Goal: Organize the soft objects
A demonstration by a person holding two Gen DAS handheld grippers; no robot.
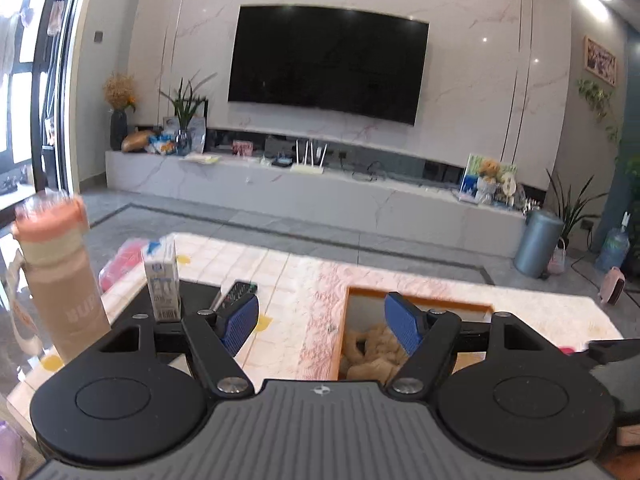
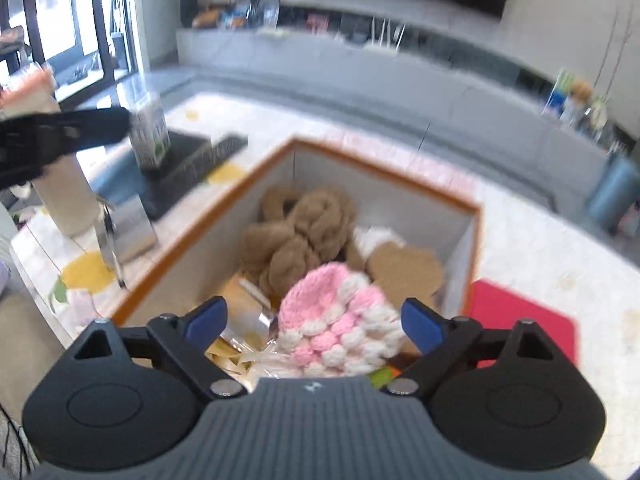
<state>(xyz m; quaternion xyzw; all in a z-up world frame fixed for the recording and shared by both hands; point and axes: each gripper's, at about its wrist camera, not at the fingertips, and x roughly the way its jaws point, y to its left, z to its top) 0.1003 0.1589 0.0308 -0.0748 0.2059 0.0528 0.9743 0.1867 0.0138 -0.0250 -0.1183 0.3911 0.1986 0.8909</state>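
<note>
An orange-rimmed box (image 2: 180, 248) stands on the table with soft things inside. In it lie a brown plush (image 2: 304, 232), a white fluffy piece (image 2: 376, 240) and a tan flat piece (image 2: 404, 272). A pink and white knitted piece (image 2: 332, 320) rests on top at the near end. My right gripper (image 2: 314, 322) hovers over it, open, pads clear of the knit on both sides. My left gripper (image 1: 322, 320) is open and holds nothing, above the table just left of the box (image 1: 420, 298). The beige plush (image 1: 372, 348) shows inside the box behind its right finger.
At the left stand a milk carton (image 1: 162, 280) on a black mat (image 1: 192, 300), a remote (image 1: 236, 294) and a pink-lidded bottle (image 1: 60, 280). A shiny metal holder (image 2: 128, 228) stands near the box. A red mat (image 2: 520, 320) lies to its right. Beyond the table is floor and a TV bench.
</note>
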